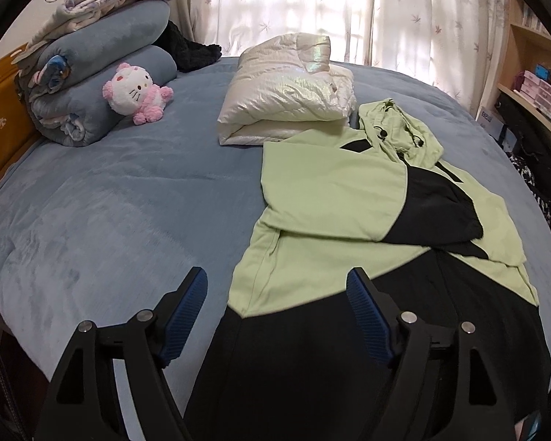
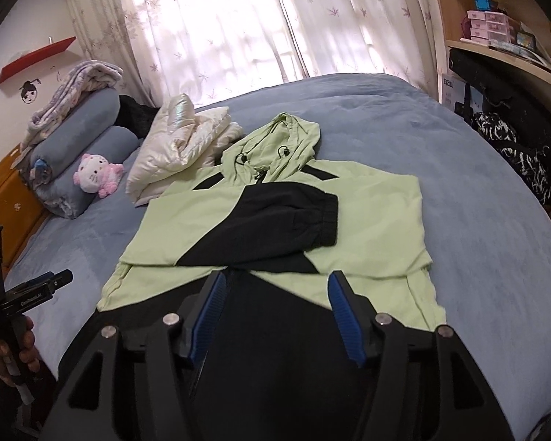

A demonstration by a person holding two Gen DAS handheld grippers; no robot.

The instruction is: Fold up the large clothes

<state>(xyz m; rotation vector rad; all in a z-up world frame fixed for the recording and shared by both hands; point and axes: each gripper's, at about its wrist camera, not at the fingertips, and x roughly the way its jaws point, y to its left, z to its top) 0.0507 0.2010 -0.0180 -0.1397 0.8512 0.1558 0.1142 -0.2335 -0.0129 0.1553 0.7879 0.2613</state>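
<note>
A light-green and black hooded sweatshirt lies flat on a grey-blue plush bedspread, both sleeves folded in across the chest, black cuff of the top sleeve resting approx. mid-body, hood toward the curtained window. Left gripper, black w/ blue ribbed pads, hangs over the sweatshirt's lower left edge w/ jaws spread wide, nothing between them. Right gripper, same build, hangs over the sweatshirt's black lower half, jaws also apart and empty, not touching the cloth as far as the views show. Just beyond the sweatshirt's hood sits a folded cream-white shiny puffer jacket, its edge touching the sweatshirt's shoulder. Farther left of the sweatshirt, near the orange headboard: a pink-and-white plush cat toy leaning on rolled grey-blue blankets. In the right wrist view a person's hand grips the left tool's handle, well left of the sweatshirt.
</note>
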